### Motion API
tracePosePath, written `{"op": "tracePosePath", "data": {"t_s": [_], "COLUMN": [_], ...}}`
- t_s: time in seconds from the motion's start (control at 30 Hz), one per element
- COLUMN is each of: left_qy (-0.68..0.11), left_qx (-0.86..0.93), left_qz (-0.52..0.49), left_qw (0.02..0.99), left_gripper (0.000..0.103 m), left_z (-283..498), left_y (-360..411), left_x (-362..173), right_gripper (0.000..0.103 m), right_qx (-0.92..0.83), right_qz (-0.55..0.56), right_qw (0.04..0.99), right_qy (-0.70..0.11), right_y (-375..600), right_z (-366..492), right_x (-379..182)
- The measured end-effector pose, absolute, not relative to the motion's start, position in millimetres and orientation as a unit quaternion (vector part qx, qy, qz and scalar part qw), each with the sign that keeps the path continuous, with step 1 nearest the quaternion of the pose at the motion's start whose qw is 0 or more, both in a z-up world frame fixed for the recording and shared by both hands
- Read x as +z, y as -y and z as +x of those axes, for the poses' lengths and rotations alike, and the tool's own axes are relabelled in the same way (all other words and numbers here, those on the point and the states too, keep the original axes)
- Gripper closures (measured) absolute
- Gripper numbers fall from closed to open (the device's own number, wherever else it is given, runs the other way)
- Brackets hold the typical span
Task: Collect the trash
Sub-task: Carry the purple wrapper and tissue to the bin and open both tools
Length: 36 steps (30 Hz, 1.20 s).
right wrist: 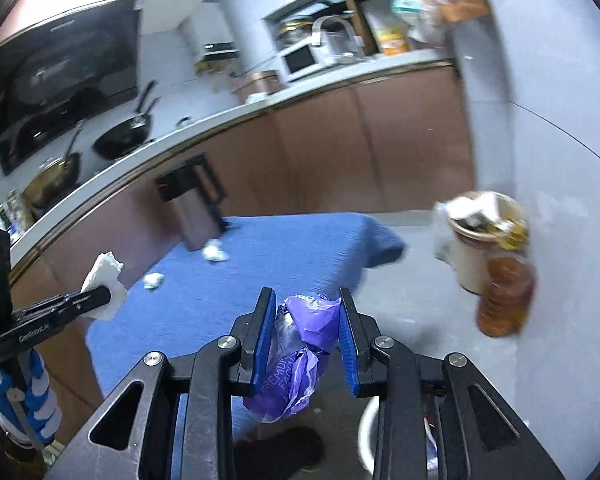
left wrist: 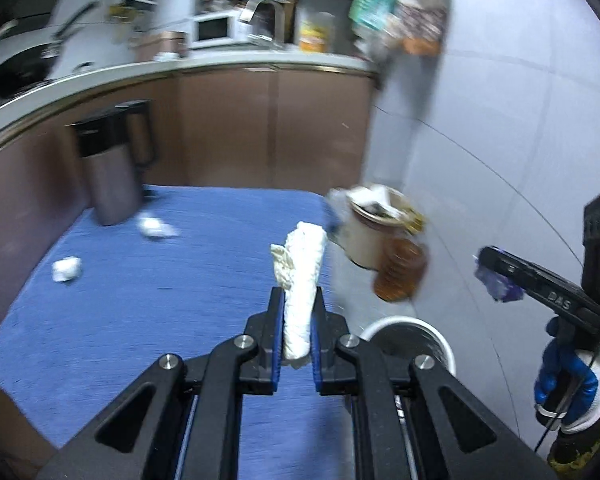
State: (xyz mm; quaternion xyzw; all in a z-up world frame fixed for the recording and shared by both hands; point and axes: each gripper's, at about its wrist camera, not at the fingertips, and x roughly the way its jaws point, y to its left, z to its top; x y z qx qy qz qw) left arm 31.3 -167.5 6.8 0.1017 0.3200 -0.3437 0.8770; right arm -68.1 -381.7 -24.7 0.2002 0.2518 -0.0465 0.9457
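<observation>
My left gripper [left wrist: 298, 300] is shut on a rolled white tissue [left wrist: 302, 280], held above the blue-clothed table [left wrist: 160, 312]; it also shows in the right wrist view [right wrist: 104, 284]. My right gripper [right wrist: 306, 308] is shut on a crumpled purple plastic wrapper [right wrist: 300, 344], held beyond the table's right edge; it shows in the left wrist view [left wrist: 496, 280]. Two crumpled white paper balls [left wrist: 66, 269] [left wrist: 154, 227] lie on the cloth at the far left. A white bin [left wrist: 416, 340] with a dark inside stands on the floor just below and right of my left gripper.
A dark metal thermos jug [left wrist: 112, 160] stands at the table's far left corner. A full beige waste bucket [left wrist: 374, 228] and an amber oil bottle [left wrist: 400, 270] stand on the floor by the wall. Brown kitchen cabinets [left wrist: 260, 128] run behind the table.
</observation>
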Motion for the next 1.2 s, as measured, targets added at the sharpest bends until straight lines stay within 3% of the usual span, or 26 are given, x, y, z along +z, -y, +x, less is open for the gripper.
{"op": "tracePosePath", "data": {"t_s": [0.43,0.5,0.6,0.67,0.7,0.77,0.93,1.03,1.2], "left_qy": [-0.403,-0.414,-0.428,-0.435,-0.436,-0.438,-0.437,-0.433,-0.416], "left_qx": [-0.425,-0.431,-0.436,-0.437,-0.438,-0.438,-0.43,-0.425,-0.414], "left_qz": [0.179,0.186,0.18,0.169,0.166,0.16,0.146,0.137,0.131], "left_qw": [0.79,0.78,0.771,0.769,0.768,0.769,0.777,0.783,0.799], "left_gripper": [0.089,0.086,0.07,0.057,0.056,0.054,0.054,0.054,0.054], "left_z": [-4.6,-4.6,-3.5,1.5,4.6,6.3,8.9,10.1,7.7], "left_y": [315.2,326.3,337.3,338.3,337.5,338.6,332.2,324.3,310.0], "left_x": [-86.5,-97.8,-110.0,-112.0,-111.7,-112.1,-108.7,-103.3,-89.2], "right_gripper": [0.072,0.07,0.068,0.062,0.059,0.049,0.04,0.023,0.017], "right_qx": [-0.115,-0.118,-0.131,-0.138,-0.141,-0.149,-0.165,-0.17,-0.174], "right_qz": [0.296,0.305,0.313,0.318,0.32,0.319,0.313,0.306,0.293], "right_qw": [0.895,0.887,0.878,0.874,0.873,0.871,0.87,0.872,0.876], "right_qy": [-0.314,-0.325,-0.337,-0.34,-0.341,-0.342,-0.343,-0.343,-0.34], "right_y": [470.8,475.3,481.6,486.6,487.5,488.9,492.2,489.3,482.6], "right_z": [-88.1,-85.2,-84.1,-84.1,-84.8,-85.6,-86.9,-87.1,-85.5], "right_x": [-122.7,-136.7,-154.1,-160.9,-162.8,-164.4,-165.4,-162.5,-153.9]}}
